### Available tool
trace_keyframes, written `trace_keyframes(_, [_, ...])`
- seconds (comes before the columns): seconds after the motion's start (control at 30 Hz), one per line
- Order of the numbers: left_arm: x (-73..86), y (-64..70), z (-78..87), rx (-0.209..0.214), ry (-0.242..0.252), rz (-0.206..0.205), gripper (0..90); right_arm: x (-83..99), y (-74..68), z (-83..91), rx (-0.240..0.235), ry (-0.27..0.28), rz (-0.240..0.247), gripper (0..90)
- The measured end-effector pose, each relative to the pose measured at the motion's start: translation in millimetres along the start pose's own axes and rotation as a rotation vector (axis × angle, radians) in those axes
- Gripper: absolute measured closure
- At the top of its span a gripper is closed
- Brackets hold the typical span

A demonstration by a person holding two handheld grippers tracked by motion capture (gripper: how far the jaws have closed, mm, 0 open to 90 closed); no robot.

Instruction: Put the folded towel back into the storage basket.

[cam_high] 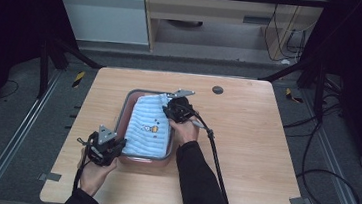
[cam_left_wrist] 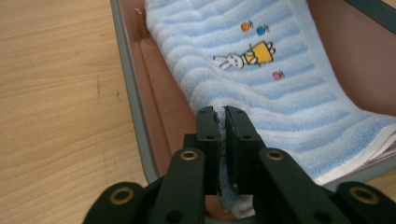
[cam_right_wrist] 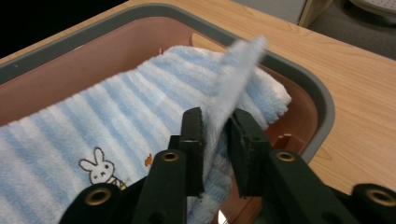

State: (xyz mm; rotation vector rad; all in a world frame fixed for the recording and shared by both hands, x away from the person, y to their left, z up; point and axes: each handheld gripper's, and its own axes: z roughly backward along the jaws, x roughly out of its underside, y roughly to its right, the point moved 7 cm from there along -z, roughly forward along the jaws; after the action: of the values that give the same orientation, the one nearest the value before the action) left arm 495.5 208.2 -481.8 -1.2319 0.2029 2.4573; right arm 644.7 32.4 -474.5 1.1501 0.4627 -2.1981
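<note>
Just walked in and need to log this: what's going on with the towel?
A person holds a gripper in each hand over a pink tray on the wooden table. The left gripper is shut on the near edge of the blue striped towel; the right gripper pinches its far corner, lifted slightly. The towel lies folded in the tray.

High view overhead, both gripper views close, all sharing the towel (cam_high: pixel 147 126).

Towel (cam_left_wrist: pixel 261 88) corner hidden between the left hand-held gripper (cam_left_wrist: pixel 221 116) jaws; raised edge (cam_right_wrist: pixel 238 70) blurred.
</note>
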Motion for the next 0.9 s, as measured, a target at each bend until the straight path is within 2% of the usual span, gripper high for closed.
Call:
trace_keyframes(0.07, [-0.7,-0.7,0.6,-0.007,0.007,0.001,78.3,0.4,-0.2,0.4,0.004,-0.002,0.002,67.4])
trace_keyframes(0.13, [-2.7,-1.6,2.7,-0.009,0.021,0.006,77.8,0.1,0.3,1.7,0.011,0.000,0.002,64.9])
trace_keyframes(0.23, [-6.1,-2.4,6.5,-0.011,0.041,0.014,74.5,-3.2,4.2,10.1,0.027,0.025,-0.001,61.6])
trace_keyframes(0.33, [-9.3,-3.1,10.6,-0.014,0.061,0.016,71.0,-8.1,11.5,27.7,0.043,0.076,-0.012,55.6])
trace_keyframes(0.37, [-9.3,-3.1,10.6,-0.014,0.061,0.016,70.1,-8.1,11.5,27.7,0.043,0.076,-0.012,55.6])
trace_keyframes(0.4, [-11.3,-3.1,13.0,-0.010,0.071,0.019,69.1,-9.4,16.0,37.3,0.053,0.099,-0.022,52.9])
trace_keyframes(0.43, [-11.3,-3.1,13.0,-0.010,0.071,0.019,68.0,-9.4,16.0,37.3,0.053,0.099,-0.022,52.9])
trace_keyframes(0.47, [-13.4,-2.9,15.8,-0.002,0.085,0.016,67.9,-9.5,21.4,47.5,0.064,0.123,-0.033,50.6])
trace_keyframes(0.53, [-14.3,-3.2,17.1,-0.002,0.089,0.013,67.7,-9.1,23.8,52.9,0.066,0.132,-0.040,49.3])
trace_keyframes(0.57, [-15.2,-3.6,18.4,-0.001,0.094,0.009,66.0,-7.3,29.9,63.8,0.077,0.154,-0.047,46.3])
trace_keyframes(0.6, [-15.9,-3.7,19.7,0.002,0.100,0.011,66.0,-7.3,29.9,63.8,0.077,0.154,-0.047,46.3])
trace_keyframes(0.63, [-16.6,-4.1,20.8,0.006,0.103,0.012,63.2,-4.7,36.7,74.9,0.082,0.177,-0.062,42.9])
trace_keyframes(0.77, [-19.3,-6.7,25.1,0.024,0.130,0.015,59.0,2.0,47.6,92.5,0.099,0.192,-0.077,38.6])
trace_keyframes(0.8, [-20.2,-7.9,26.7,0.032,0.143,0.017,56.0,8.2,55.3,103.9,0.113,0.196,-0.088,35.9])
trace_keyframes(0.9, [-20.8,-10.7,29.1,0.038,0.154,0.022,52.0,20.7,66.2,120.0,0.138,0.191,-0.102,32.9])
